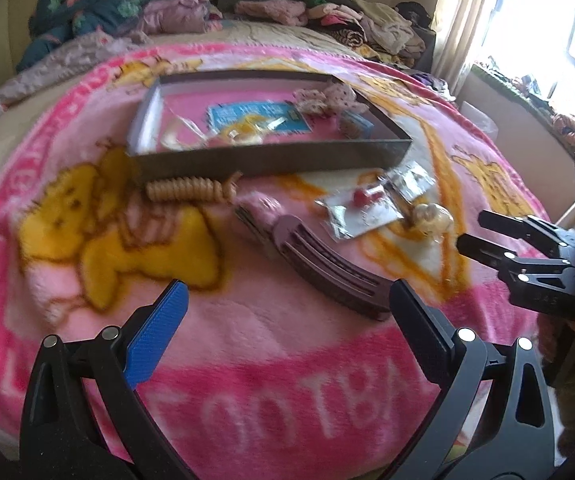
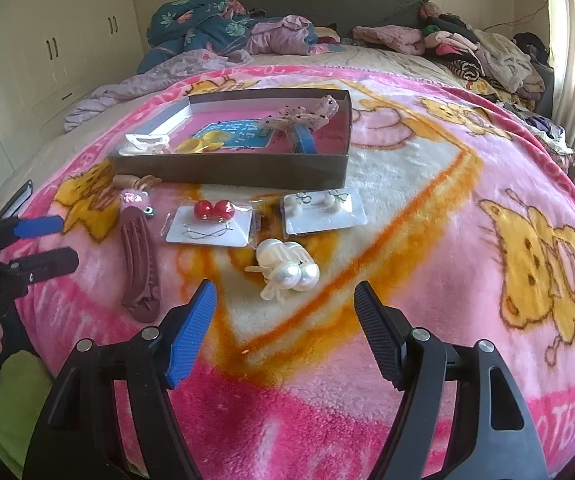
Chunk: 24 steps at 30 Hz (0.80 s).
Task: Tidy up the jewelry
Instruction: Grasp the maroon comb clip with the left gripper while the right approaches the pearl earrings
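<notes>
Jewelry scattered on a pink blanket (image 2: 427,208) over the bed, just before a shallow brown box (image 2: 231,168). Left to right in the right wrist view: left gripper (image 2: 57,242) at the far left edge, fingers spread, nothing between them; tan spiral hair tie (image 2: 133,182) touching the box's near left corner; maroon hair clip (image 2: 141,260) lying long axis near-to-far, far end toward the hair tie, near end toward the camera; card of red ball earrings (image 2: 209,224), long side across the view; pearl claw clip (image 2: 287,272) nearer the camera, pearls facing right; card of white earrings (image 2: 325,210) close to the box front. Right gripper (image 2: 285,308) low in the foreground, fingers spread wide, holding nothing, pearl claw clip just ahead.

Box long axis running left to right, far wall to the headboard. Inside, left to right: white clip (image 2: 143,144), yellow piece (image 2: 197,145), blue-printed card (image 2: 239,134), dotted fabric bow (image 2: 299,118), blue band (image 2: 305,140).
</notes>
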Available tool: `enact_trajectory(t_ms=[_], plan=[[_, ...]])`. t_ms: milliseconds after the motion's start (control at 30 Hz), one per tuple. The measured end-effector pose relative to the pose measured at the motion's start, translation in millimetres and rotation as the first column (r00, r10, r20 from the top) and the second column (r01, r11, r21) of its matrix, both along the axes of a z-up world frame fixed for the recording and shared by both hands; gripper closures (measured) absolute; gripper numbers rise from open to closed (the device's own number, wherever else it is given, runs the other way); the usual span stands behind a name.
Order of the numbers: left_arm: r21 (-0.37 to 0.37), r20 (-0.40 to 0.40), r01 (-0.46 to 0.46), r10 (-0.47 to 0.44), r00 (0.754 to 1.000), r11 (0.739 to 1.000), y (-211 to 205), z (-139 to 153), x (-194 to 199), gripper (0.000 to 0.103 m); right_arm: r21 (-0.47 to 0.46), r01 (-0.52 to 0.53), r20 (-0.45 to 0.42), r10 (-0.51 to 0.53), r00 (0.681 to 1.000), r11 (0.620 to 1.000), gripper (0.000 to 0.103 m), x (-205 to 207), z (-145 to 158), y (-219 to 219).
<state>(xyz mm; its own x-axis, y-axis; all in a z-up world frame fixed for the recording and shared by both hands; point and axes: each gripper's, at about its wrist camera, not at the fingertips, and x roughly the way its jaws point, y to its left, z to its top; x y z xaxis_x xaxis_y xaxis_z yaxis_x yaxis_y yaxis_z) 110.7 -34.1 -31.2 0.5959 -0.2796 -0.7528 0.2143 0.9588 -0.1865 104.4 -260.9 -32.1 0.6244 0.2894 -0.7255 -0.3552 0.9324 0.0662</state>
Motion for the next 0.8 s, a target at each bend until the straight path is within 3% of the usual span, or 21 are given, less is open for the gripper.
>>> enact_trajectory(t_ms=[200, 367, 433, 567, 800], plan=[[-0.103, -0.068, 0.018, -0.025, 0.997, 0.995, -7.8, -13.6, 6.9, 0.011, 0.001, -0.009, -0.01, 0.009, 1.0, 1.0, 0.034, 6.7, -5.5, -2.4], [-0.196, -0.136, 0.021, -0.048, 0.99, 0.98, -14.0, -26.2, 14.1, 0.027, 0.004, -0.034, -0.034, 0.034, 0.999, 0.999, 0.04, 21.2, -18.0, -2.8], [-0.201, -0.15, 0.023, -0.054, 0.987, 0.979, -18.5, -29.8, 17.5, 0.033, -0.001, -0.045, -0.039, 0.045, 0.998, 0.999, 0.042, 27.2, -21.9, -2.2], [-0.22, -0.181, 0.013, -0.054, 0.982, 0.975, -26.4, -35.0, 26.7, 0.033, -0.001, -0.056, -0.042, 0.055, 0.998, 0.998, 0.045, 37.4, -27.9, -1.2], [-0.146, -0.187, 0.0, -0.027, 0.982, 0.989, -42.0, -36.4, 44.6, 0.033, 0.026, -0.078, -0.029, 0.079, 0.996, 0.997, 0.049, 43.6, -29.5, -5.7]])
